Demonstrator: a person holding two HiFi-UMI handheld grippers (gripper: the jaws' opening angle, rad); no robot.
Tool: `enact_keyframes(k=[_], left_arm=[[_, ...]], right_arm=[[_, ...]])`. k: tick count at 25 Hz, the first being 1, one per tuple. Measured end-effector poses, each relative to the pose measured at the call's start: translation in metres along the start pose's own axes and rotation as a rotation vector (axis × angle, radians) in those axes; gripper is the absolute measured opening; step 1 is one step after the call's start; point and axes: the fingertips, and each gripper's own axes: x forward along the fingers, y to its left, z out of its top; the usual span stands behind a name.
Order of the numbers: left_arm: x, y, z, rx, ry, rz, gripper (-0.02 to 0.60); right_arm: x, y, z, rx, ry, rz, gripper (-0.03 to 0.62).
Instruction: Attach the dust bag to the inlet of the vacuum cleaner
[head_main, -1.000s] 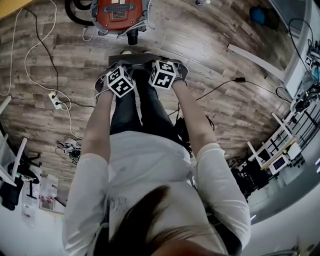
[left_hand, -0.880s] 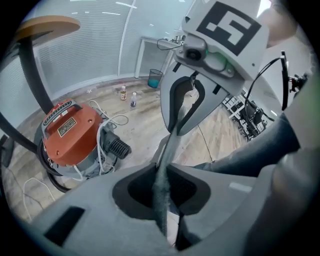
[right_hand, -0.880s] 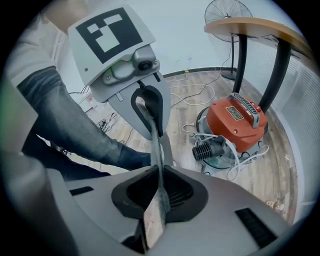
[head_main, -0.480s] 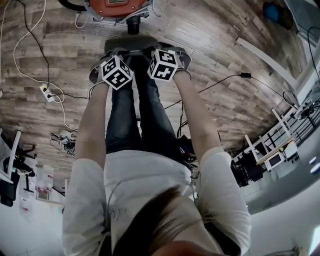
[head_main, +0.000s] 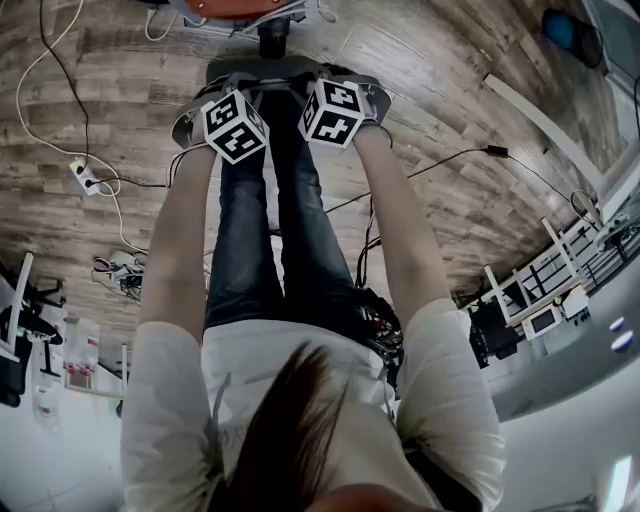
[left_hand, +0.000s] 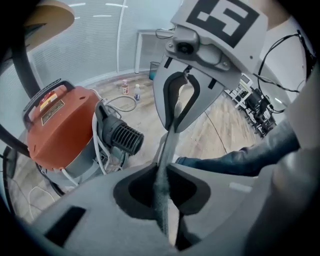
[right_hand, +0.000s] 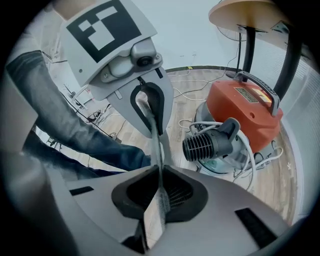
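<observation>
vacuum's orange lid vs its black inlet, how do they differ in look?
Colour: the lid is orange, the inlet black. Shape: the lid is a broad dome with a handle and label; the inlet is a short ribbed-ended tube jutting sideways below it. Size: the lid is far wider than the inlet. Shared: both belong to one vacuum; the dust bag is on neither.

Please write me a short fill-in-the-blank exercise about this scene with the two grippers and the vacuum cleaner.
1. The left gripper and the right gripper are both shut on the edge of the thin grey ____.
2. The orange vacuum cleaner stands on the wooden ____.
3. Its ribbed black inlet has ____ attached to it yet.

Missing words: dust bag; floor; nothing.
</observation>
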Motion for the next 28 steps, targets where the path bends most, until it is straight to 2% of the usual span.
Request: enact_keyframes(k=[9,28], left_arm=[[0.011,0.016,0.011,0.028,0.023,0.008,0.043],[0.013,0.029,0.008,-0.034,0.063,-0.009,0.043]], right_arm=[[0.003,-0.019,-0.009,0.071,-0.003,-0.025,0.034],[0.009,-0.034,-0.003,0.042,0.012,0.005,0.034]])
